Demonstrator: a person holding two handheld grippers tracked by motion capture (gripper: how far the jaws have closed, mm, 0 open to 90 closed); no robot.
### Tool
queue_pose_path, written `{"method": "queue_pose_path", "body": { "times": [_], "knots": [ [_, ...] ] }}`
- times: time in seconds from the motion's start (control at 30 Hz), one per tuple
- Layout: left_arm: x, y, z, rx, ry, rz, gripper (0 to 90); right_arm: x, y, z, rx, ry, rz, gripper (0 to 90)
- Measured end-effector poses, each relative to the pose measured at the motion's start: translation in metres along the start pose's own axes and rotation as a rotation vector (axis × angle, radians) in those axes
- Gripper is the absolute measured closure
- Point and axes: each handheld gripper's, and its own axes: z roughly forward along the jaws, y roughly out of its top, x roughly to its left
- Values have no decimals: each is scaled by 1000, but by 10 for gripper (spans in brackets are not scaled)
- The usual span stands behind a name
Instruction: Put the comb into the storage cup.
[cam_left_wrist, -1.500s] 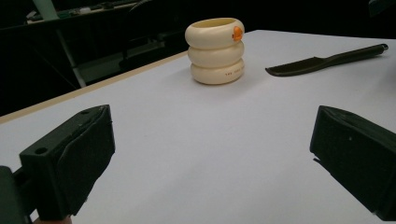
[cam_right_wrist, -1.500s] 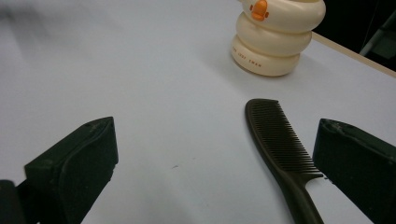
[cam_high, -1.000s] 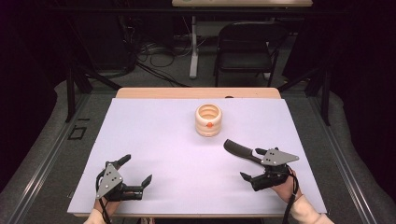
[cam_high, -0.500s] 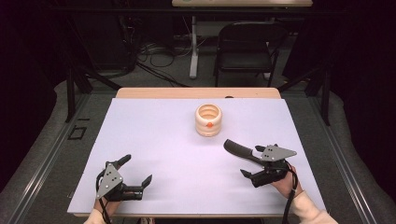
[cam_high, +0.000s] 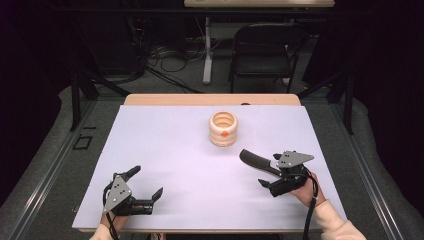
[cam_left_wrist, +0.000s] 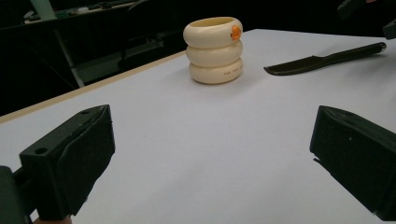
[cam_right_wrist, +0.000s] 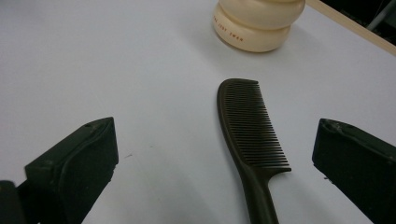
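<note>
A white table (cam_high: 165, 150) seen from above, with a person's two hands coming in from the near edge, each holding a black two-jaw gripper. The right gripper (cam_high: 265, 175) sits near the table's right front, its jaws spread wide apart and holding nothing. A black comb (cam_right_wrist: 250, 135) lies flat on the table between those jaws, touching neither; its toothed end points toward the middle of the table and its handle runs back toward the hand. Beyond the comb's tip stands a cream ribbed holder (cam_high: 223, 128), shaped like three stacked rings with a small orange mark on its side, upright and apart from the comb. The left gripper (cam_high: 145, 187) rests low near the left front edge, jaws also wide apart and empty, well away from both things. The table's left half and centre are bare. A thin wooden strip borders the far edge.
</note>
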Motion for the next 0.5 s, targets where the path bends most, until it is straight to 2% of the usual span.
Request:
{"method": "queue_pose_path", "body": {
  "times": [0.4, 0.5],
  "knots": [
    [0, 0, 0, -2, -3, -3, 2, -9, 4, 1, 39, 13, 1, 0],
    [0, 0, 0, -2, -2, -2, 2, -11, 5, 4, 86, 25, 3, 0]
  ]
}}
